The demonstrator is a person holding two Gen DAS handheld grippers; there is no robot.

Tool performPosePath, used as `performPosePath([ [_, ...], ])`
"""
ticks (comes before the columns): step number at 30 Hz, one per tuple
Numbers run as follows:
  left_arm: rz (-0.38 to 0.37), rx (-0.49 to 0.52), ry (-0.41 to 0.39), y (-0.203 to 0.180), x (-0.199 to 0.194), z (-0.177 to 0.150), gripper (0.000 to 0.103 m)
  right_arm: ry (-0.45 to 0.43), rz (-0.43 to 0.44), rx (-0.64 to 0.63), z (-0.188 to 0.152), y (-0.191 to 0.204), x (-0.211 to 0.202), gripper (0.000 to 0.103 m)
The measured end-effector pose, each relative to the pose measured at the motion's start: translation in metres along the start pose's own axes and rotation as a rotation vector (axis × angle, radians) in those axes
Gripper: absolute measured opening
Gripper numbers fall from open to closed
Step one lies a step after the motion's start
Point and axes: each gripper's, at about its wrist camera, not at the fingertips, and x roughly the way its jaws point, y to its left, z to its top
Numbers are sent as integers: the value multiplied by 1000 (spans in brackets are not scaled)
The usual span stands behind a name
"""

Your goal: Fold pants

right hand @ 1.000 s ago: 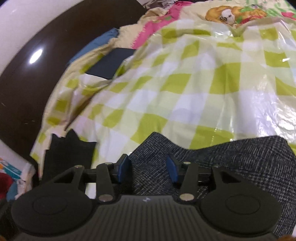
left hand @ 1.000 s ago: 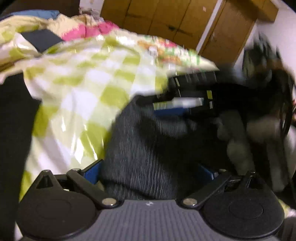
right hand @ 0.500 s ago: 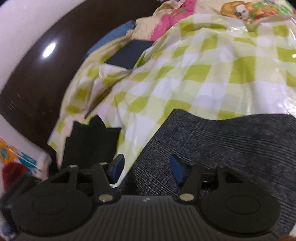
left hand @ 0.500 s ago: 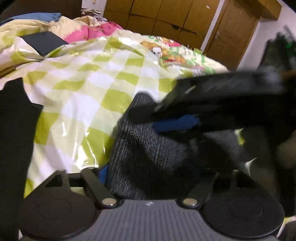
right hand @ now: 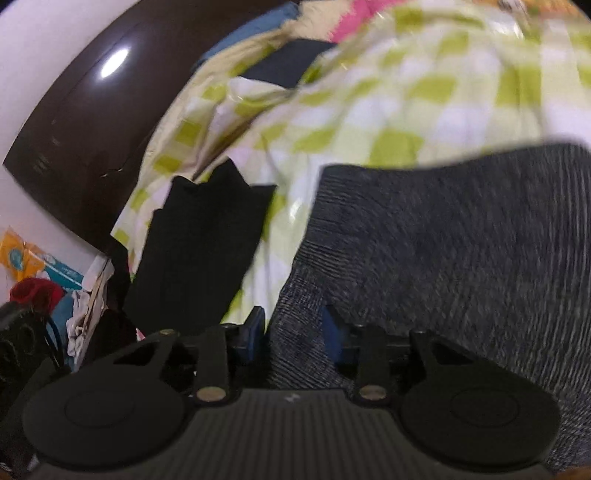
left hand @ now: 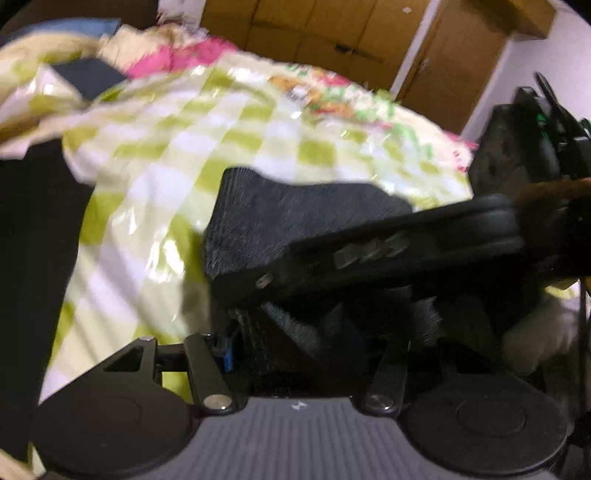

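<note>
Left wrist view: the grey pants (left hand: 295,214) lie on the bed's checked cover (left hand: 155,177), one bunched edge caught between the blue pads of the left tongs (left hand: 295,350), which look closed on the cloth. The right tongs (left hand: 388,254) cross just above, seen side-on. The risk, as I judge it, is a collision: the two tools sit very close over the pants, and a hurried pull could knock the fabric out of one grip. Blur hides the far pad, so how deep the bite goes is unclear. The left tool points along the pants toward the wardrobe doors (left hand: 314,33), held low.

Right wrist view: the right tongs (right hand: 295,332) pinch a fold of the pants (right hand: 461,258) at their near-left corner, pads drawn in against the cloth. The bite looks shallow and could slip. A black garment (right hand: 203,240) lies just left of the pants; dragging sideways might snag it. The tool is low, aimed across the pants.
</note>
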Motion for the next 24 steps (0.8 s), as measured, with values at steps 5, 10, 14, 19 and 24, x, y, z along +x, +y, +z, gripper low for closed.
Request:
performPosePath([
  [5,14,39,11,1,-20,-4,73,-121,41,4,5,5,-50,35],
  [10,42,76,-41,-7,-46,2,76,-280,-61,31,-4,-15,-112,43],
  [14,35,92,-125,-17,-58,17,84,-326,-110,129,-20,-44,-130,43],
  [19,16,157,-131,-33,-20,30,86,-315,-181,135,-29,-53,-117,41],
  [24,59,155,1,-20,39,20,87,-296,-153,172,-35,-76,-108,35],
])
